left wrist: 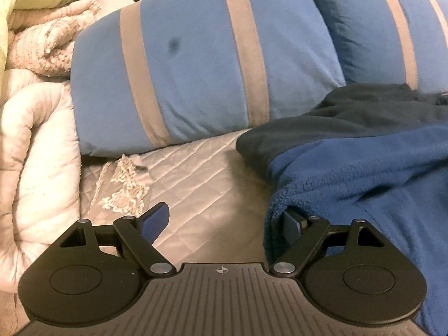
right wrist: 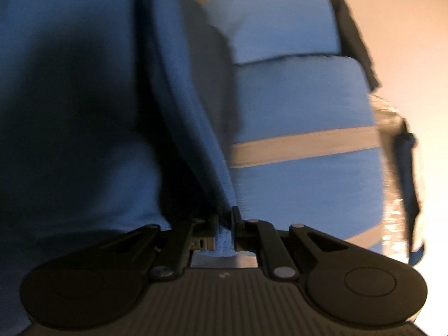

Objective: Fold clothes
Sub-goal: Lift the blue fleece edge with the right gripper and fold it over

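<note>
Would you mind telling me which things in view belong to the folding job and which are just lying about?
Part of the job:
blue fleece garment
right gripper, shut on its edge
left gripper, open beside it

Lying about:
striped blue pillows
quilted bedspread
pale comforter

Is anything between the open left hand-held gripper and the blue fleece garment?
Nothing visible: the left hand-held gripper is open, and the blue fleece garment already drapes over its right finger; bare quilted bedspread lies between the fingers.

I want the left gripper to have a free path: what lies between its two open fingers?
Only bare quilted bedspread, seen in the left wrist view. The left gripper is open; the blue fleece garment drapes over one finger, not the gap.
</note>
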The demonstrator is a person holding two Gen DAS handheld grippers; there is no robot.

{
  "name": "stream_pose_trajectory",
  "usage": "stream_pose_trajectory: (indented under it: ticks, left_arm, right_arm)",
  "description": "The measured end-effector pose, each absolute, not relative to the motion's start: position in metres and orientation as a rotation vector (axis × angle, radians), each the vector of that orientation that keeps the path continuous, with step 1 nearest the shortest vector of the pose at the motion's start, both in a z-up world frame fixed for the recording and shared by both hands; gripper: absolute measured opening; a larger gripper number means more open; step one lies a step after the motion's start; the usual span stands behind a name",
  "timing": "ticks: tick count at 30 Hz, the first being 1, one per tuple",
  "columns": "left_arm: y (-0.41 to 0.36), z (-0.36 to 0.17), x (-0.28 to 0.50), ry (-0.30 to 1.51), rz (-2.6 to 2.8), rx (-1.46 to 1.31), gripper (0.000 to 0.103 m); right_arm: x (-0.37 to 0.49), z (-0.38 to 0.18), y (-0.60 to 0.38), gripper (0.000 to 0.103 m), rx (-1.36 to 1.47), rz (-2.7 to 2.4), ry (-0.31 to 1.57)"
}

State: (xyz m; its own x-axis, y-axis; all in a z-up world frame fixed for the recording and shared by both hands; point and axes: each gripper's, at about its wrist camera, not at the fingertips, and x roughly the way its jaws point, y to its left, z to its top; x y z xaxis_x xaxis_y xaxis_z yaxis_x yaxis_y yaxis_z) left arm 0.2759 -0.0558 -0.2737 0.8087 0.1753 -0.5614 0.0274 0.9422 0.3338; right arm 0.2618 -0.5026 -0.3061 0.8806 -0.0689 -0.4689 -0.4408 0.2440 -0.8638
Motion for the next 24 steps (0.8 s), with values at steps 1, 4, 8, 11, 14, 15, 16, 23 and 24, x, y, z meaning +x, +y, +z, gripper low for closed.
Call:
stream_pose_trajectory:
  ticks: [1, 4, 8, 11, 14, 15, 16, 23, 24]
  left_arm:
    - [-0.056, -0.275, 0.277, 0.632, 0.084, 0.344, 0.084]
    - [-0.056, -0.280, 0.280, 0.643, 0.094, 0.365, 0.084]
    - [-0.058, -0.284, 0.283, 0.650, 0.099, 0.409, 0.085]
    - [-0.061, -0.292, 0.285, 0.657, 0.095, 0.477, 0.085]
    - [-0.061, -0.296, 0.285, 0.672, 0.096, 0.462, 0.085]
    - [-0.061, -0.297, 0.285, 0.679, 0.097, 0.451, 0.085]
    - [-0.061, -0.298, 0.285, 0.680, 0.097, 0.452, 0.085]
    - [-0.062, -0.297, 0.282, 0.678, 0.096, 0.461, 0.085]
    - [-0.062, -0.297, 0.283, 0.680, 0.097, 0.459, 0.085]
  right_arm:
    - [0.254, -0.311, -0.502, 0.007, -1.299, 0.294, 0.476]
    - [0.233, -0.321, -0.499, 0.007, -1.289, 0.378, 0.523]
    - [0.217, -0.326, -0.500, 0.007, -1.284, 0.456, 0.587]
    - [0.211, -0.324, -0.503, 0.000, -1.276, 0.485, 0.638]
    - [0.204, -0.323, -0.506, 0.000, -1.268, 0.514, 0.689]
    - [0.202, -0.323, -0.507, 0.000, -1.265, 0.524, 0.706]
    - [0.200, -0.322, -0.509, 0.000, -1.258, 0.531, 0.721]
    - [0.187, -0.313, -0.519, 0.050, -1.258, 0.465, 0.541]
    - [0.187, -0.315, -0.518, 0.050, -1.273, 0.467, 0.525]
